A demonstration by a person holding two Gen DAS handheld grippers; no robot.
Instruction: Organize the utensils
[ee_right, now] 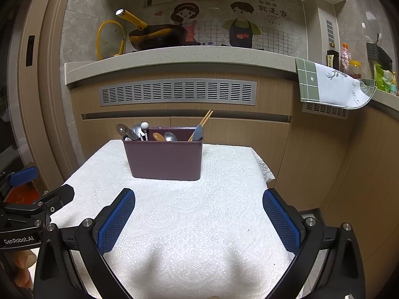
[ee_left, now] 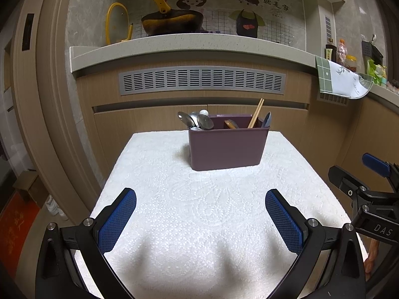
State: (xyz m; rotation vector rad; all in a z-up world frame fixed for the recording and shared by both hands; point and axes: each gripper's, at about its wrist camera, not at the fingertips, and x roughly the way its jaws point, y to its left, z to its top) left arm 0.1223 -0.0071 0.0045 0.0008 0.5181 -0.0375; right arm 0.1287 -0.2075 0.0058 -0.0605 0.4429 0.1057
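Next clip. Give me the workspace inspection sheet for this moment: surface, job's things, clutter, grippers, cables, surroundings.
Surface: small table under a white lace-patterned cloth, bare apart from the holder.
Job's things: purple plastic utensil holder upright at the far end; metal spoons in its left section, wooden chopsticks and a grey-blue spoon leaning at its right, a wooden spoon in the middle.
Clutter: nothing seen on the cloth.
Grippers: left gripper and right gripper both open, empty, above the near edge.
Cables: nothing seen.
Surroundings: kitchen counter behind with a yellow-handled pan, a green-and-white towel hanging off its edge, bottles at right.
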